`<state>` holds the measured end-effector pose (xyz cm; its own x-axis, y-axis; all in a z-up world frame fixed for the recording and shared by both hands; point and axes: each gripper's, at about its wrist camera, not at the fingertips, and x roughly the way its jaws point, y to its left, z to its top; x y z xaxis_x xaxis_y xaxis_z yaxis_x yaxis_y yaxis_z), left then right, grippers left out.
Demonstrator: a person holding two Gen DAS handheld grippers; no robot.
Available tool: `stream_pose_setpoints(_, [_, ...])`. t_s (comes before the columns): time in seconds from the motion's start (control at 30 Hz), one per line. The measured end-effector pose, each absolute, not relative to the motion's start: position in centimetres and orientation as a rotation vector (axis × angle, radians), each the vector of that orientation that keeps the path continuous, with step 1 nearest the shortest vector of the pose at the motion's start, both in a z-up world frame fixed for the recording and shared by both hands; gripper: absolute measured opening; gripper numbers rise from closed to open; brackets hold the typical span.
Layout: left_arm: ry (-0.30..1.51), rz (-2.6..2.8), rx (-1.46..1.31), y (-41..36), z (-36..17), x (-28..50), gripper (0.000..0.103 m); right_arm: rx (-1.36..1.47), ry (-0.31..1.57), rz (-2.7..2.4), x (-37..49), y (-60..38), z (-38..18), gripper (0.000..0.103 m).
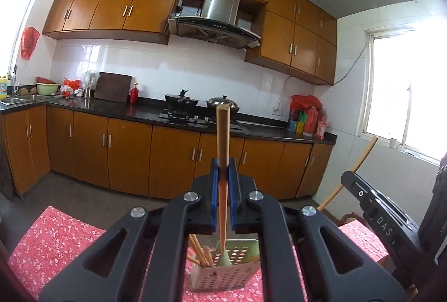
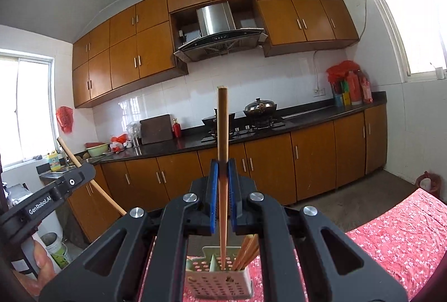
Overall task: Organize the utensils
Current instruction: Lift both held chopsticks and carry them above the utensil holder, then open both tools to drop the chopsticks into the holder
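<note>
My left gripper (image 1: 223, 166) is shut on a wooden chopstick (image 1: 223, 134) held upright, its lower end inside the perforated pale-green utensil holder (image 1: 223, 271). My right gripper (image 2: 223, 166) is shut on another wooden chopstick (image 2: 222, 123), also upright with its tip in the same holder (image 2: 218, 281). Several more chopsticks (image 1: 199, 254) lean in the holder's other compartment, also seen in the right wrist view (image 2: 247, 249). Each gripper shows at the edge of the other's view: the right one (image 1: 374, 207) and the left one (image 2: 53, 193).
The holder stands on a table with a red flowered cloth (image 1: 56, 240) (image 2: 396, 232). Beyond the floor are a kitchen counter (image 1: 111, 109) with pots on a stove (image 1: 184, 106), bottles (image 1: 310, 120), a sink (image 1: 22, 99) and wooden cabinets.
</note>
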<state>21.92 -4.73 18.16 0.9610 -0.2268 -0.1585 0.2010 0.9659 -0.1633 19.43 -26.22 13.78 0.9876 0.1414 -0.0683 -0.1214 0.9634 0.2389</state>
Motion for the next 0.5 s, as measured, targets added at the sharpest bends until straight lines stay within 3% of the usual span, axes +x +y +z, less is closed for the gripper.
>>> stream_pose_setpoints(0.4, [0.289, -0.199, -0.170, -4.4, 14.1, 26.6, 0.008, 0.250, 0.196, 0.163, 22.5, -25.5, 10.7, 0.010])
stream_pose_setpoints(0.47, [0.289, -0.193, -0.172, -4.0, 14.1, 26.4, 0.010, 0.244, 0.207, 0.170, 22.4, -25.5, 10.7, 0.026])
stream_pose_setpoints(0.5, [0.288, -0.190, -0.172, -3.8, 14.2, 26.3, 0.011, 0.237, 0.203, 0.163, 22.1, -25.5, 10.8, 0.040])
